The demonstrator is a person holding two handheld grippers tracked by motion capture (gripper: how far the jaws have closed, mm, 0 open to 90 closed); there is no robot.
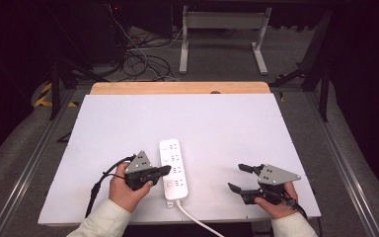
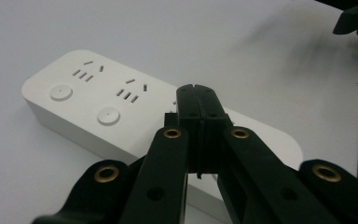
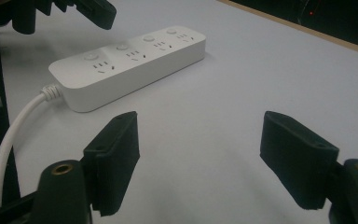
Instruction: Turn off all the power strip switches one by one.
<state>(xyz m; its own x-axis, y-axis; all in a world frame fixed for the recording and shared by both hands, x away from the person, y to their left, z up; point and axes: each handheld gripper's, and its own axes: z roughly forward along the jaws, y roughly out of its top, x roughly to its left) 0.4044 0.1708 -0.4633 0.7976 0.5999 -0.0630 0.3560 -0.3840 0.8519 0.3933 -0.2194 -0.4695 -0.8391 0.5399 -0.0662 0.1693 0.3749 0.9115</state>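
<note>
1. A white plastic four-socket power strip (image 1: 173,168) is seen lying flat on the white tabletop (image 1: 217,123), near its front edge, with a white cable (image 3: 14,135) leaving its near end.
2. The left gripper (image 1: 165,170) is held with its jaws pressed together, tips over the strip's middle; whether the surface is touched cannot be told.
3. The right gripper (image 1: 239,177) is held with its jaws wide apart and nothing between them, well apart from the strip.
4. Bare tabletop is left beyond the strip and between strip and right gripper.
</note>
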